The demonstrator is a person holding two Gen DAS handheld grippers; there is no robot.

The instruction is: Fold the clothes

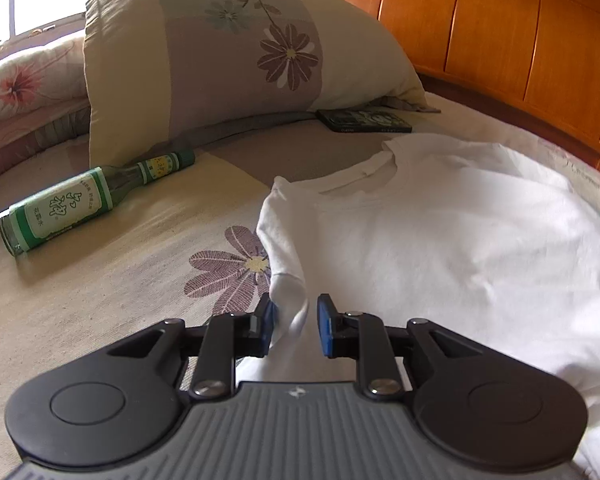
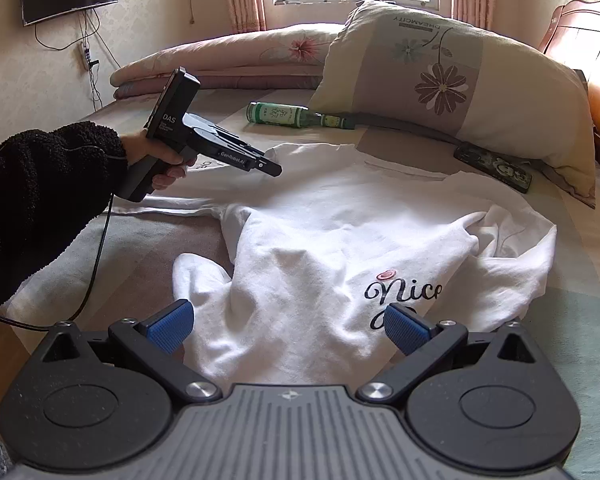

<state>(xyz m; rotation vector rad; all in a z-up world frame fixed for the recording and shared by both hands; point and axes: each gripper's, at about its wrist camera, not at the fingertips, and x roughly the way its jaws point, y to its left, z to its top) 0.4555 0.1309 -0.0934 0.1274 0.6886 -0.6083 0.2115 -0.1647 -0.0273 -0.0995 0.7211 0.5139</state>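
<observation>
Lying on the bed [image 2: 572, 320], the shirt [image 2: 340, 216] is spread chest-up with its collar toward the pillow [image 2: 452, 80] and its lower part bunched and rumpled toward the viewer. The side nearest the bottle [image 1: 80, 204] looks turned in along a straight edge; the side away from the bottle is heaped in loose folds beside the "nice" print. My judgement: folding is under way but not complete, as no tidy packet has formed. Whether the turned-in side is a deliberate fold, I cannot confirm.

Left gripper [image 1: 294, 326]: held low over the shirt edge on the bottle side, pointing toward the pillow. Its pads stand close together with a ridge of white cloth between them, but a gap shows on one side, so I cannot tell whether it truly clamps the cloth. From the right wrist view, a hand [image 2: 160, 160] in a dark sleeve holds it level.

Right gripper [image 2: 288, 328]: poised above the bunched hem, farthest from the pillow, jaws spread wide, holding nothing.
</observation>
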